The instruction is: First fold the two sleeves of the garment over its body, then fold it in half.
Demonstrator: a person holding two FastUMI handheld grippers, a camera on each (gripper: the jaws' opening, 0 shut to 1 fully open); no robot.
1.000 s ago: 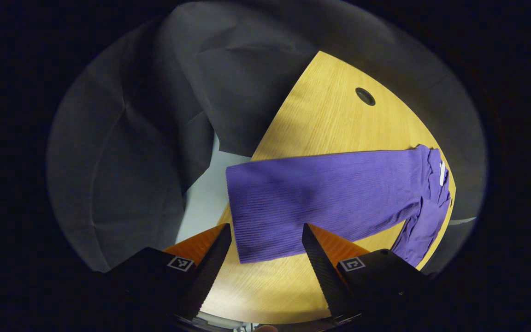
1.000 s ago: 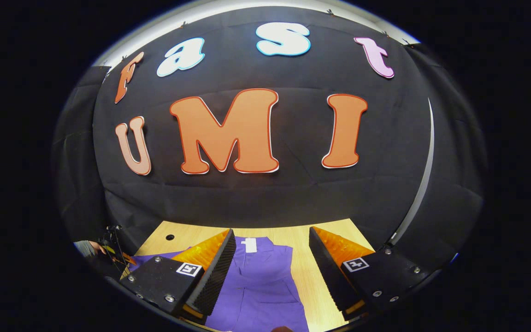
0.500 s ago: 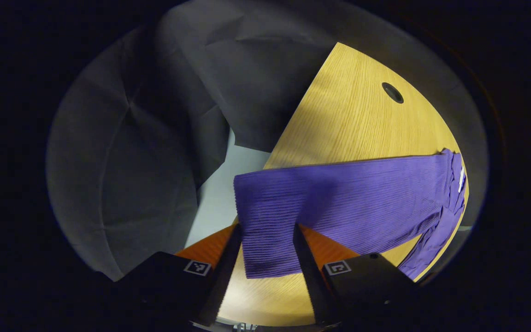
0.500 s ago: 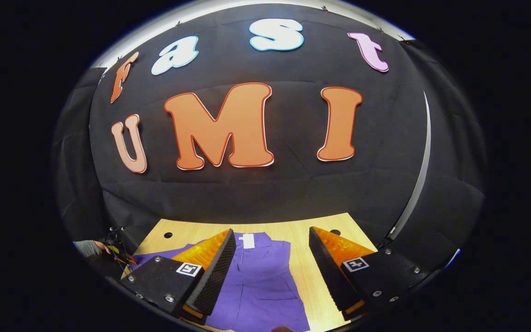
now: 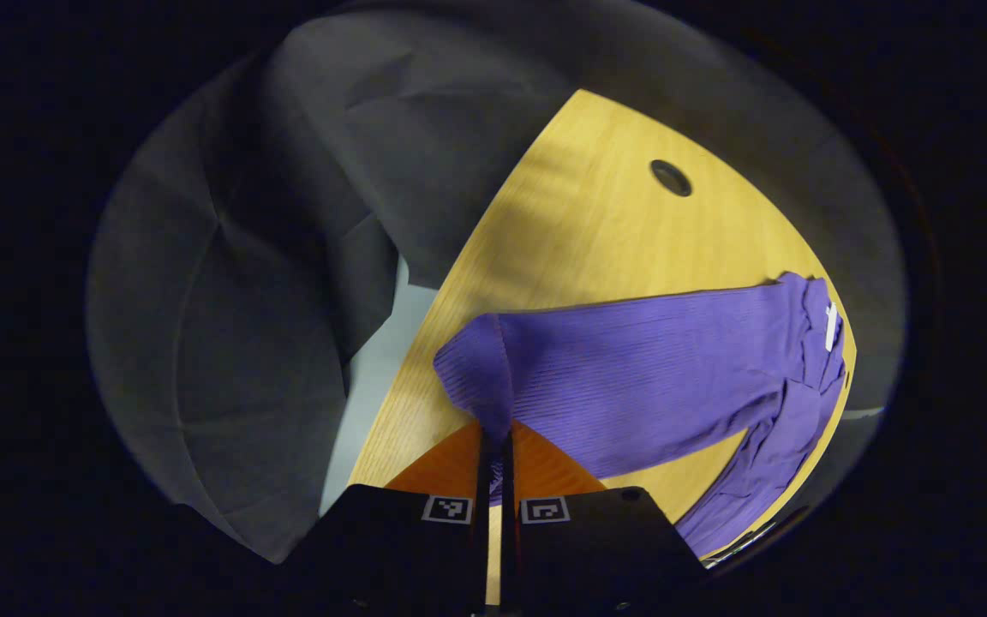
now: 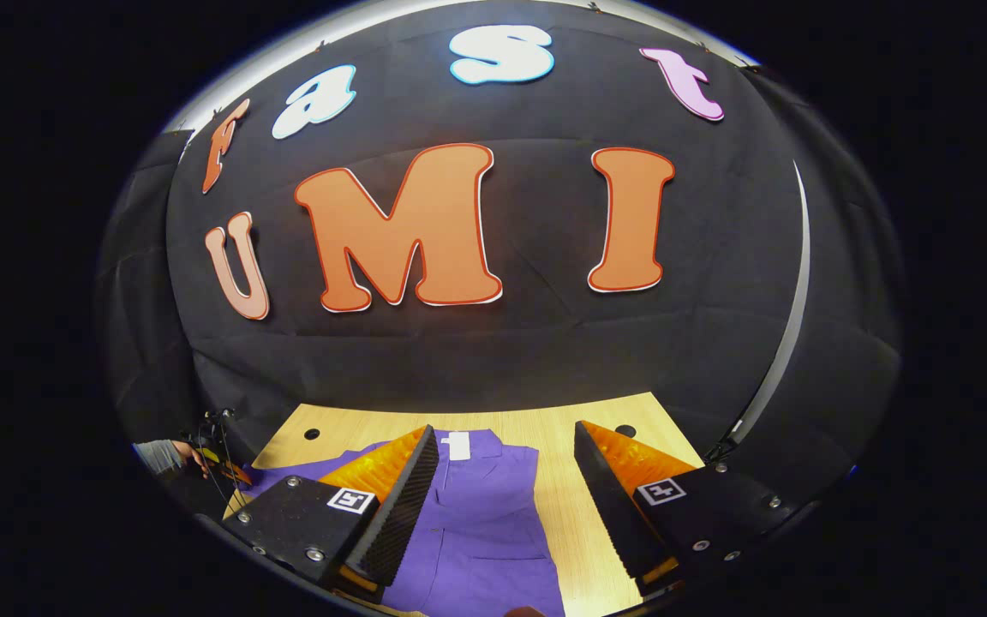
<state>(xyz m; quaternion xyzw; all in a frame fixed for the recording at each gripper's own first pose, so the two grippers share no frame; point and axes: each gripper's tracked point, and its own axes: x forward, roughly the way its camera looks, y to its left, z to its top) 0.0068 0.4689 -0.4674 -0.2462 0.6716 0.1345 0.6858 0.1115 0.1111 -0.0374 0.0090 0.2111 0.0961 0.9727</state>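
Wooden table (image 5: pixel 596 223) is bearing the purple garment (image 5: pixel 648 377), whose sleeve cuff (image 5: pixel 481 381) is now being pinched by the left gripper (image 5: pixel 495 454), open a moment earlier. The sleeve fold is being started. The right gripper (image 6: pixel 506 506) is being held with fingers apart.

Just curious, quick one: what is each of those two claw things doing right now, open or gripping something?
Left gripper: shut on the purple sleeve.
Right gripper: open, holding nothing, above the garment.
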